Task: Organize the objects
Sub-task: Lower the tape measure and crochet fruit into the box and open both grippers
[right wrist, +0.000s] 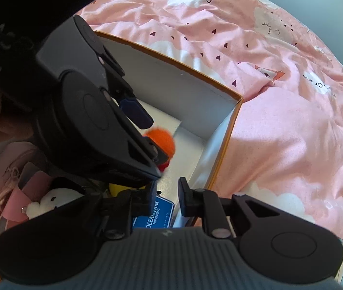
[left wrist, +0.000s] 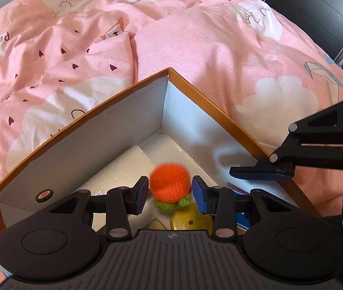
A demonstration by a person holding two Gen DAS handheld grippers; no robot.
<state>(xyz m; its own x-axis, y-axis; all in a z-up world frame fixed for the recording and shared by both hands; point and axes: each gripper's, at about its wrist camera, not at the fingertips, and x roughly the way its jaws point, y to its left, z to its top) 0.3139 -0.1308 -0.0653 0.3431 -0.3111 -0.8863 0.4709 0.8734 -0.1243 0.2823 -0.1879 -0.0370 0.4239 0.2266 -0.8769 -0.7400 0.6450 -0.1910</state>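
The left gripper [left wrist: 169, 194] has its jaws half open around a blurred orange knitted ball with a green knitted base [left wrist: 170, 184]; the pads stand just beside it, and whether they press on it cannot be told. The ball hangs above the floor of the white cardboard box with orange rim [left wrist: 125, 89]. Judged well done, the release should come low, over a bare patch. The right gripper [right wrist: 166, 193] hovers empty, jaws nearly shut, above one blue printed card [right wrist: 158, 211]. Also counted: one yellow object [left wrist: 190, 220], one white plush toy [right wrist: 48, 200], one box, on a pink patterned bed cover [left wrist: 219, 43].
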